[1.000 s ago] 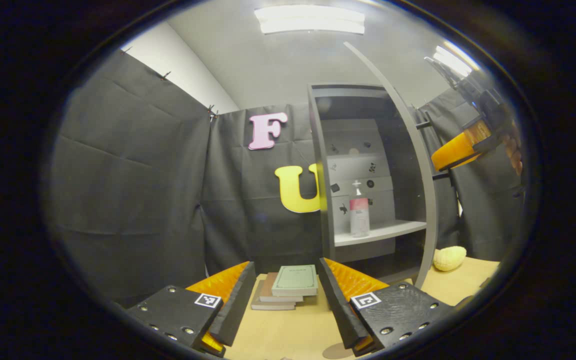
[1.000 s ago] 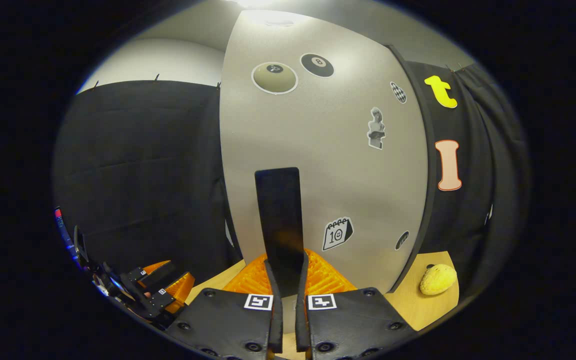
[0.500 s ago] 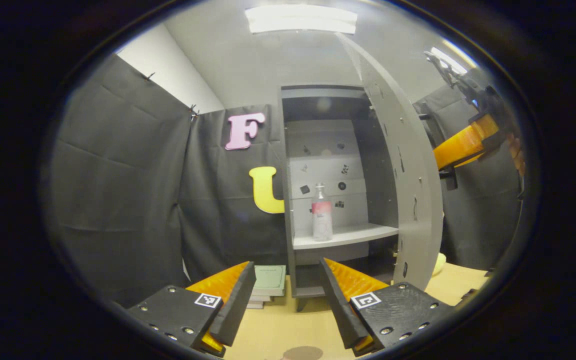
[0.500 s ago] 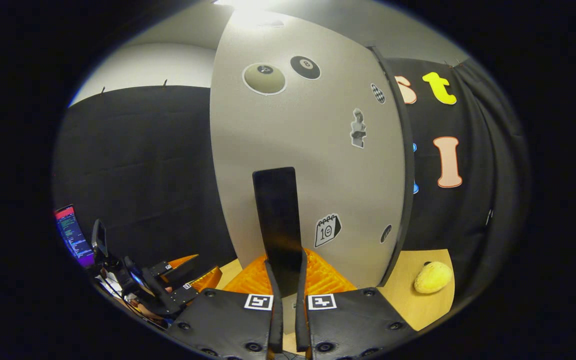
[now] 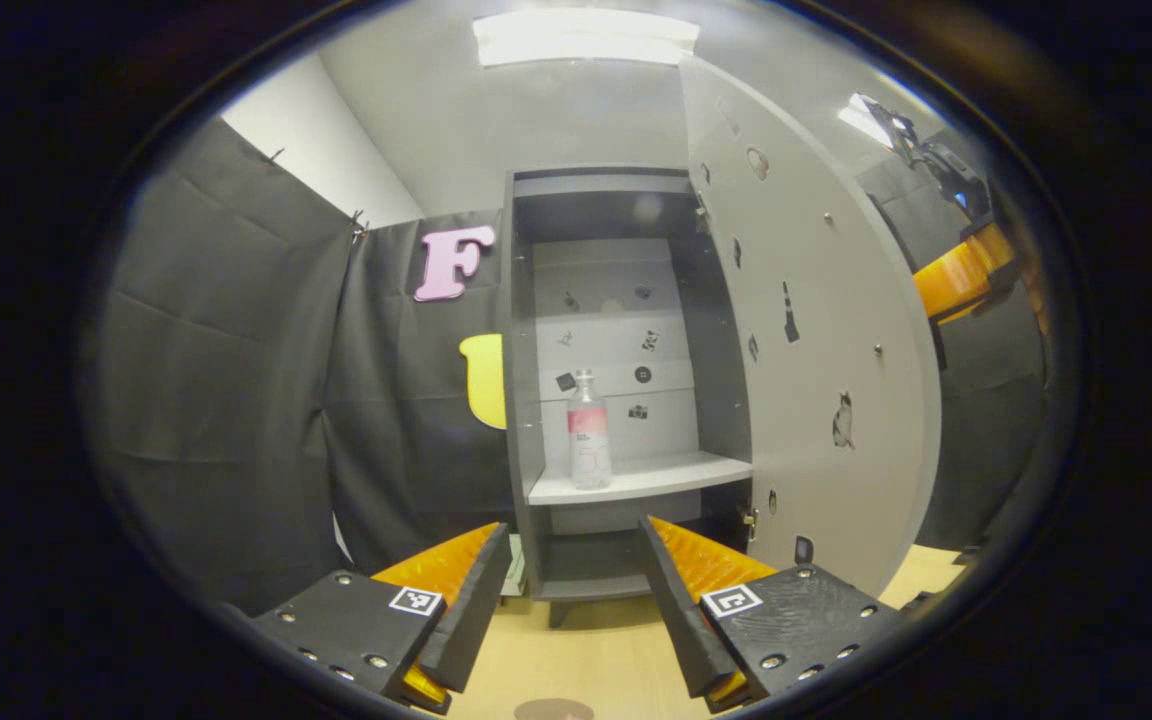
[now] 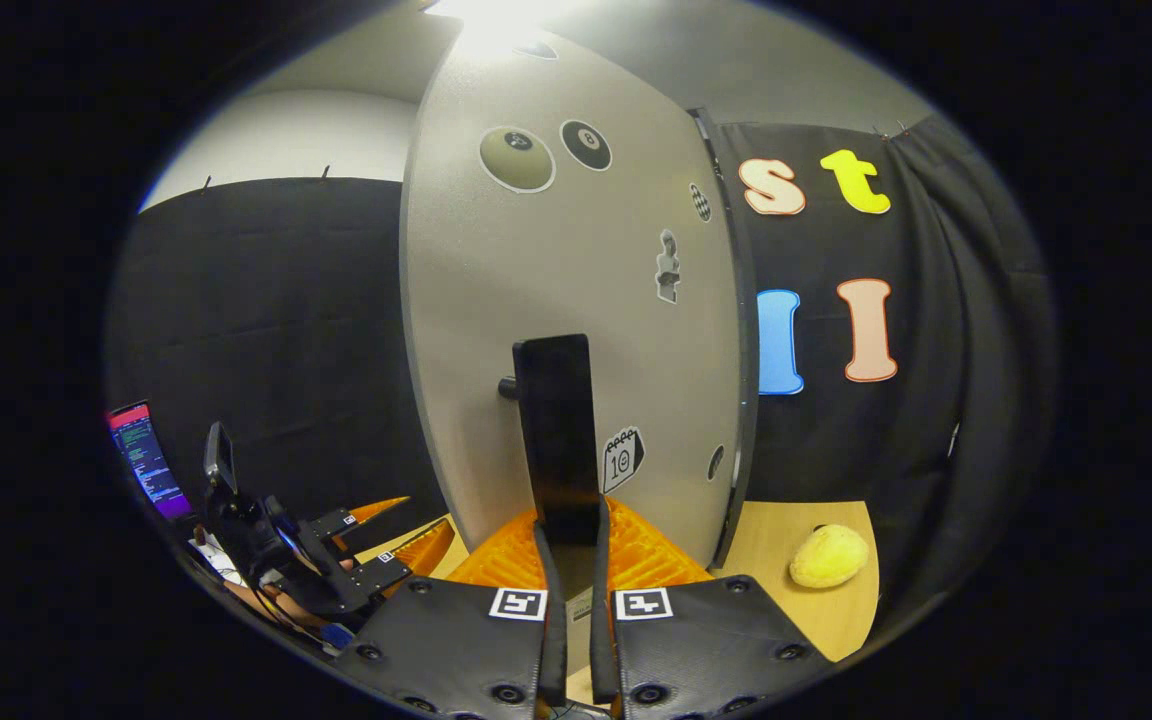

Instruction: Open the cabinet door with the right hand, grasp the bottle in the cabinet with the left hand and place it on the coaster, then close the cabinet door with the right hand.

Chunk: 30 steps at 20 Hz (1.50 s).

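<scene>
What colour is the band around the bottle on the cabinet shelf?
Pink-red, on a clear bottle; it shows best in the left gripper view.

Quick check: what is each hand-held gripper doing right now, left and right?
Left hand-held gripper: open, holding nothing, facing the bottle.
Right hand-held gripper: shut on the door handle of the cabinet door.

A lumpy yellow object (image 6: 828,556) is lying on the light wooden bench (image 6: 771,530) near the black cloth wall (image 6: 266,300), a lit screen (image 6: 141,455) is glowing at the far left of the right gripper view, and a ceiling lamp (image 5: 584,36) is shining overhead.
</scene>
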### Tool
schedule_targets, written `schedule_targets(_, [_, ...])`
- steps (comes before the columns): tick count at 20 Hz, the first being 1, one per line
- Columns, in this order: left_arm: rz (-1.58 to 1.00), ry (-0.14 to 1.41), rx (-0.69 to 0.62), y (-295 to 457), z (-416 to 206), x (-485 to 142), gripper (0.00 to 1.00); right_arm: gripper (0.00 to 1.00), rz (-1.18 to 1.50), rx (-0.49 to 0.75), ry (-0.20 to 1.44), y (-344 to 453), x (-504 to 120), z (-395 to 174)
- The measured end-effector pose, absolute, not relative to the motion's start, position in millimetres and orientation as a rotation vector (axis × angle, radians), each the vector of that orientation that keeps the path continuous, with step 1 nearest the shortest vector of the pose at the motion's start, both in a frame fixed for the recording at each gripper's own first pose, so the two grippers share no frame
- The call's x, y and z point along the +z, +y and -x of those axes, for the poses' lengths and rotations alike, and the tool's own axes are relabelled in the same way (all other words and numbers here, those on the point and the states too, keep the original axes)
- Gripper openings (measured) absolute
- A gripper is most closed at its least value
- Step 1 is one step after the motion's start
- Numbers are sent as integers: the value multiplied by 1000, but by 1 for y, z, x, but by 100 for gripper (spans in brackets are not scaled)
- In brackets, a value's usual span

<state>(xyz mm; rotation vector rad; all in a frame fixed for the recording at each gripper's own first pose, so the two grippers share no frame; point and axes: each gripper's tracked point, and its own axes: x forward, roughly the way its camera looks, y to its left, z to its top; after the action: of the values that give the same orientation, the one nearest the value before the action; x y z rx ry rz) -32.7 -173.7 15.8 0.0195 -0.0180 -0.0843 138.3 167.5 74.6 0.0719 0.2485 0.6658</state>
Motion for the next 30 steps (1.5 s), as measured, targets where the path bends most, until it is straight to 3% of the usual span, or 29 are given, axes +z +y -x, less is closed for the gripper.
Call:
schedule_targets(4, [-23,-24,-98,-200,29,18,77,7,-95,645,236,159,74,-144])
schedule_targets(9, [-21,-30,-92,-222,25,20,77,11,-85,587,205,143,74,-152])
schedule_targets(10, [-24,-33,-87,-226,26,20,77,7,-96,584,203,142,74,-153])
schedule_targets(11, [-28,-37,-83,-229,26,22,77,10,-114,597,206,146,75,-151])
schedule_targets(14, [-42,-49,-54,-236,31,28,77,7,-81,651,185,149,77,-148])
schedule_targets(16, [-46,-58,-26,-236,34,34,76,13,-12,656,165,140,74,-150])
schedule_targets(22, [-70,-86,23,-228,16,62,76,18,-114,727,166,128,78,-126])
schedule_targets(25, [-66,-86,16,-229,-9,69,77,17,-108,642,124,89,86,-122])
schedule_targets(27, [-50,-70,-19,-236,-27,70,77,26,-96,560,98,69,87,-130])
schedule_targets(30, [-47,-34,-68,-238,-60,66,77,99,-77,428,63,44,82,-148])
